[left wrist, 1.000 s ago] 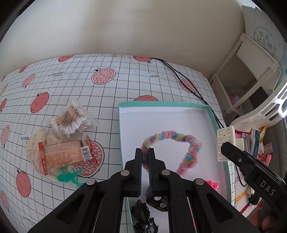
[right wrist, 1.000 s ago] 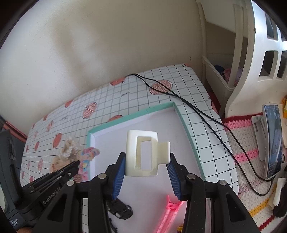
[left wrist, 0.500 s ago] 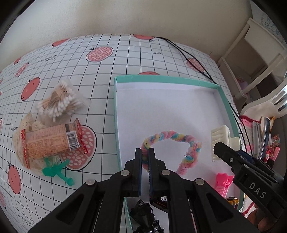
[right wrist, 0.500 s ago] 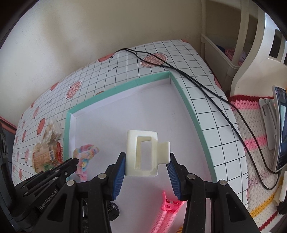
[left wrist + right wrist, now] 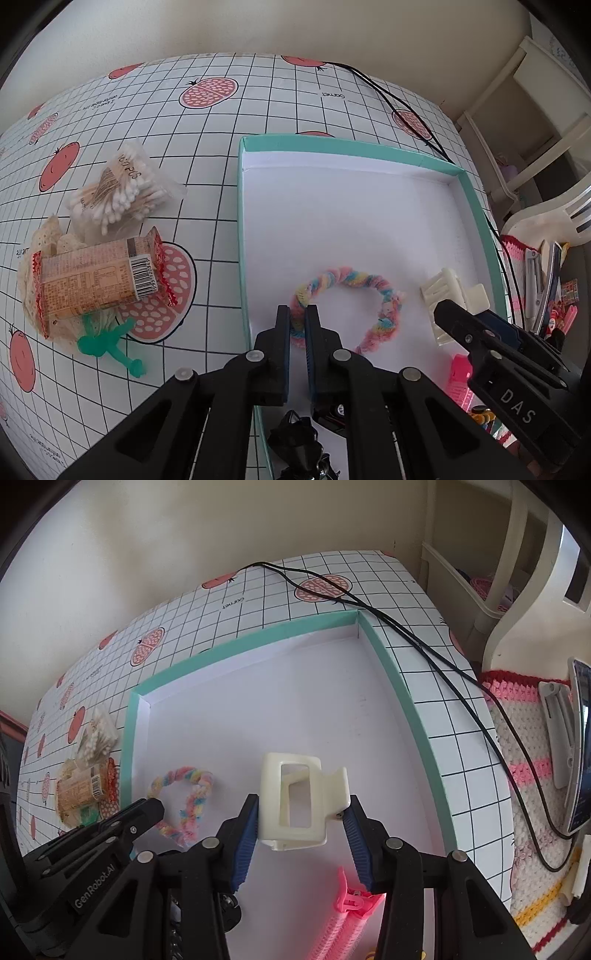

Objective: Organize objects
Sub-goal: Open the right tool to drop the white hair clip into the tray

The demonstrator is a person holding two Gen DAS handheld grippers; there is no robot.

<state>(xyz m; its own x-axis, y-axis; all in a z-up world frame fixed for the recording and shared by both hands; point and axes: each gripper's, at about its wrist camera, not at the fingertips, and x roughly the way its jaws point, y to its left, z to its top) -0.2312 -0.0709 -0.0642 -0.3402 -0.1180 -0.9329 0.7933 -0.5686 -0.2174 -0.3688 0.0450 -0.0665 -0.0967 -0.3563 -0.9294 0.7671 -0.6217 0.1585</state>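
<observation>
Cream hair clip (image 5: 295,805) sits pinched btwn right gripper (image 5: 301,819) jaws, over box (image 5: 207,657) near right edge. Lower it flat w/o hitting pink clip (image 5: 347,915), then release. Left gripper (image 5: 297,325) jaws nearly together, empty, above 1 scrunchie (image 5: 347,291). Left of box: 1 swab bag (image 5: 118,188), 1 snack pack (image 5: 92,280).
</observation>
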